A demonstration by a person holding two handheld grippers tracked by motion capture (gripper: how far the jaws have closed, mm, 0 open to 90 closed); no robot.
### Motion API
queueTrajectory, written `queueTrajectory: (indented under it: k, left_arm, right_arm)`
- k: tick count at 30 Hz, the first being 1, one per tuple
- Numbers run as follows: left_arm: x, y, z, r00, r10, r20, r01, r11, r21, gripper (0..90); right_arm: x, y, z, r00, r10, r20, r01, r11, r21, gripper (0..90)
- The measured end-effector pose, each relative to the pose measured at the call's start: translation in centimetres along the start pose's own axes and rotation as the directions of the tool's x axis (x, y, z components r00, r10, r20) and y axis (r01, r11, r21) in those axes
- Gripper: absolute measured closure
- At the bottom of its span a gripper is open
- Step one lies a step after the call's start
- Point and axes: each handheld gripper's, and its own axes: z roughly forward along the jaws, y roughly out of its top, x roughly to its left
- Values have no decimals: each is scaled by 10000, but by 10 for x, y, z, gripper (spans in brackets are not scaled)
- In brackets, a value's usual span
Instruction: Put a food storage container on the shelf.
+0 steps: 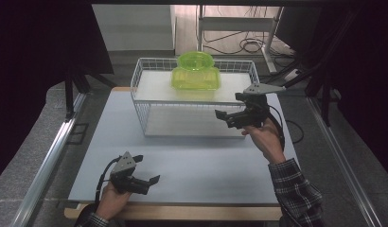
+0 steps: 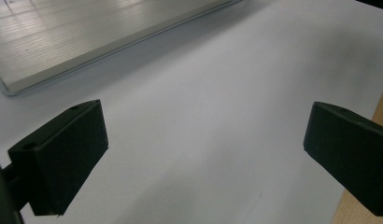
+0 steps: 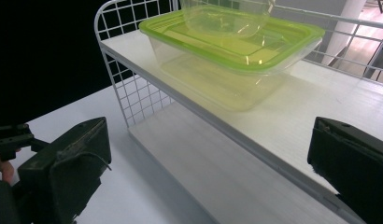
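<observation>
Pale grey tabletop [image 1: 192, 165] fills the middle of the high view, with dark surroundings at both sides, metal rails along the floor and cables on the floor beyond the far edge. On the far half of the table stands a white wire rack [image 1: 140, 101] with two shelves; a lime-green container [image 1: 195, 78] sits on the upper shelf toward the back, its long axis running across the table, with a round green bowl [image 1: 195, 60] on top of it. The left gripper [image 1: 147, 169] rests low near the front edge, held in a hand with the wrist bent, its jaws spread apart and pointing right. The right gripper [image 1: 228, 106] is raised at the rack's right front corner, a plaid-sleeved forearm [image 1: 294, 187] angling up from the bottom right; its jaws are apart and point left toward the rack

From the left gripper view, the two black jaws stand wide apart over bare tabletop [image 2: 203, 116], with a ribbed metal rail [image 2: 87, 32] across the top left

From the right gripper view, the jaws are wide apart, aimed at the rack [image 3: 129, 88]. The clear green-lidded container [image 3: 231, 56] sits on the upper shelf, well ahead of the jaws, with the bowl [image 3: 227, 16] resting on its lid
</observation>
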Motion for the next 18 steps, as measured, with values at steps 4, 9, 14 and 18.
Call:
queueTrajectory:
  k: [4, 9, 14, 18]
  left_arm:
    - [0, 0, 1, 10000, 46, -11, -46, 10000, 69, 0]
    - [0, -1, 1, 9999, 91, -85, -90, 9999, 119, 0]
    - [0, -1, 3, 9999, 120, -95, -118, 9997, 210, 0]
    - [0, -1, 3, 9999, 125, -81, -123, 9997, 233, 0]
  right_arm:
    - [2, -6, -4, 9999, -159, 36, 160, 9996, -240, 0]
    - [4, -16, -8, 9993, -361, 51, 363, 9984, -434, 0]
    - [10, -25, -10, 9991, -407, 73, 410, 9985, -372, 0]
    - [13, -31, -10, 9991, -405, 83, 408, 9987, -311, 0]
